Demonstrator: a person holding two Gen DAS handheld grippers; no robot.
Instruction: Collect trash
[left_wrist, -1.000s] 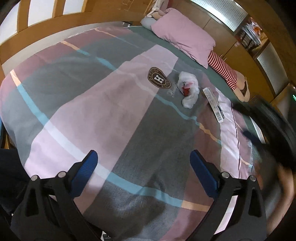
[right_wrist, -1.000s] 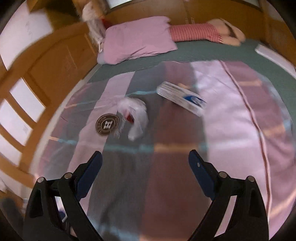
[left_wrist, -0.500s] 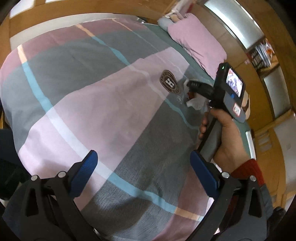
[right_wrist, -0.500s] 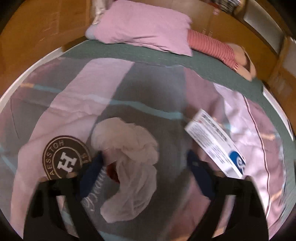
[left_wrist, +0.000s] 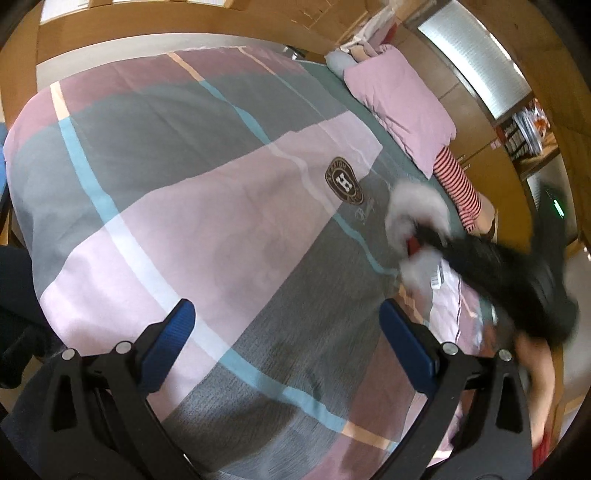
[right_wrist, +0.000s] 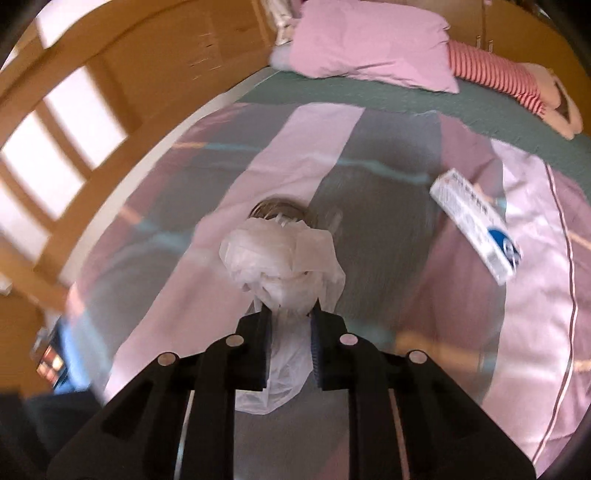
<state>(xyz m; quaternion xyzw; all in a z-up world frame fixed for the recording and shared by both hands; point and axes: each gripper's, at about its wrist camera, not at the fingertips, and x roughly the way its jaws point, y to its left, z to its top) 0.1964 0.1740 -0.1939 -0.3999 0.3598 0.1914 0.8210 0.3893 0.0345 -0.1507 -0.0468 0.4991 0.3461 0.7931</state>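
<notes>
Left wrist view: the left gripper (left_wrist: 282, 332) stands wide with nothing between its jaws, above the striped duvet (left_wrist: 207, 206). Beyond the round badge (left_wrist: 344, 180) printed on the duvet, the blurred right gripper (left_wrist: 428, 236) is in the crumpled white plastic bag (left_wrist: 413, 206).

Right wrist view: the right gripper (right_wrist: 290, 317) is closing, narrow, its pads pinching the plastic bag (right_wrist: 280, 262), which covers most of the badge. The white carton (right_wrist: 476, 238) lies right of the badge, untouched. Judging by this, collection has only begun.
</notes>
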